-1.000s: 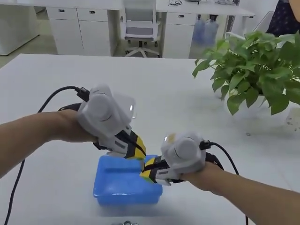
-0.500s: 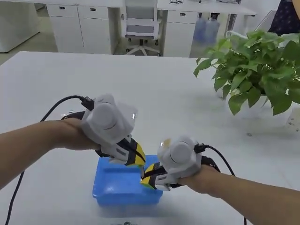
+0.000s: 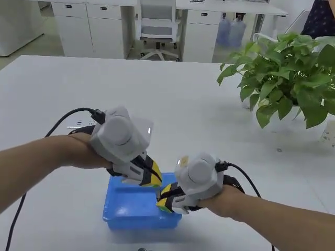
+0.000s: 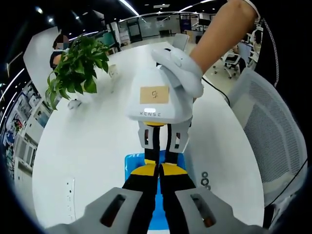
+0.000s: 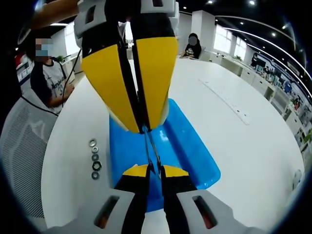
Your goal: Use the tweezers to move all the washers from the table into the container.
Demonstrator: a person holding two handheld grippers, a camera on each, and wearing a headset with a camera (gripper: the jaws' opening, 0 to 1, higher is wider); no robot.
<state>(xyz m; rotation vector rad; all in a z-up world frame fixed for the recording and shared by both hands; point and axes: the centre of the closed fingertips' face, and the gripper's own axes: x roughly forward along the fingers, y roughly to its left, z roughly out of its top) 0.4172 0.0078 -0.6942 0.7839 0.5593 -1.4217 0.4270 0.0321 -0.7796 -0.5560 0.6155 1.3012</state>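
A leafy green potted plant (image 3: pixel 285 73) stands at the far right of the head view. In the background a white office chair (image 3: pixel 157 29) sits between white drawer cabinets (image 3: pixel 86 29), two blue water bottles (image 3: pixel 229 32) further right. A grey mesh chair (image 4: pixel 273 131) shows in the left gripper view

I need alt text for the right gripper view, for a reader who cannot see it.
Thin metal tweezers run between two shut, yellow-tipped grippers: the right gripper from the bottom edge and the left gripper from the top. Under them lies a blue container on a white table, with a short row of washers beside it.
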